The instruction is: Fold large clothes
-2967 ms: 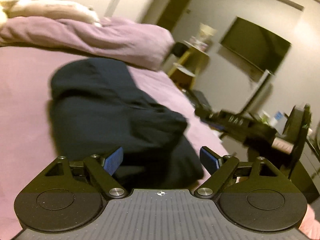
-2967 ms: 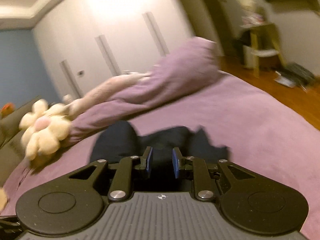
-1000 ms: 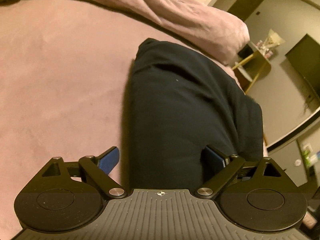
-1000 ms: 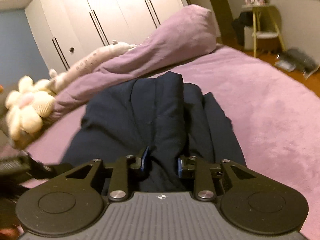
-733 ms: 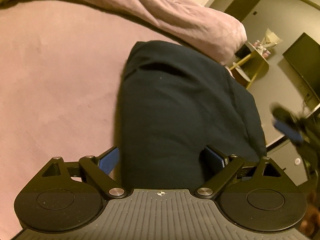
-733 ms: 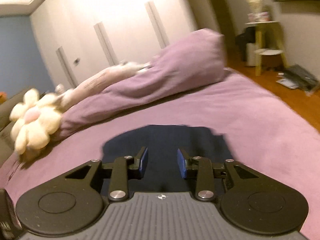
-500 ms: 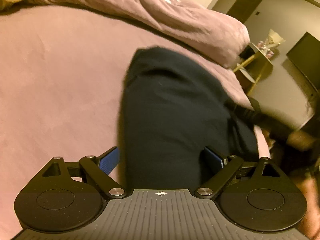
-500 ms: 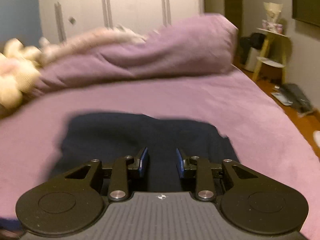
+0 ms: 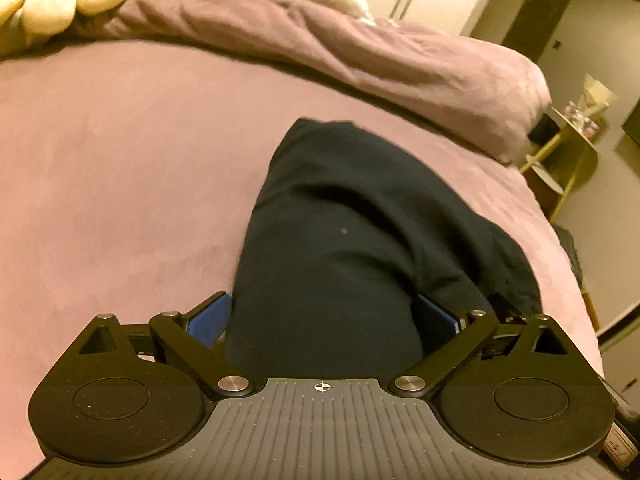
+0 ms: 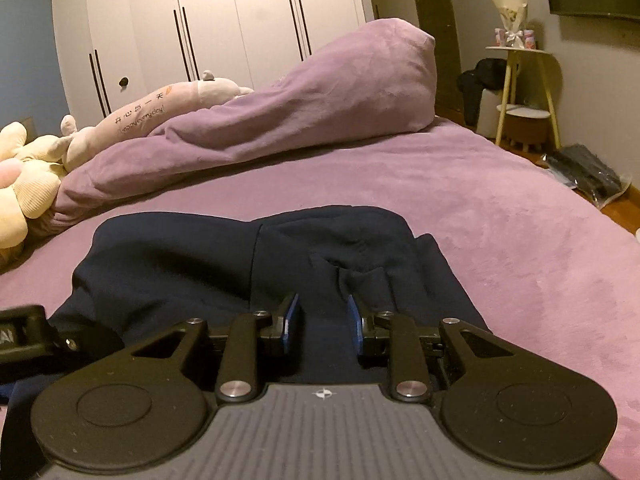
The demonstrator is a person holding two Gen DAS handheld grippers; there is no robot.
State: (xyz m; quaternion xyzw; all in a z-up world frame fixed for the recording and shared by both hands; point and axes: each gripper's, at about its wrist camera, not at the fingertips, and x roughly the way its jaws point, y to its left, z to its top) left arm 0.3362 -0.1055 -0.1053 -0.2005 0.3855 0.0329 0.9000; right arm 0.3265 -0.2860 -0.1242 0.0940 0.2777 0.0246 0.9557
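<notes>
Left tool (image 9: pixel 324 320) spread wide, jaws just opened further, straddling near end of dark navy folded garment (image 9: pixel 352 240), not pinching it. Right tool (image 10: pixel 322 322) narrowed, still gapped, closing above same cloth, seemingly to smooth fold. Beyond: purple bed (image 10: pixel 480 208), bunched purple duvet (image 10: pixel 320 100).

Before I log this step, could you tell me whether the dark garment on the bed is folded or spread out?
Folded. The dark garment lies on the purple bedspread as a compact bundle, with layered edges overlapping.
</notes>
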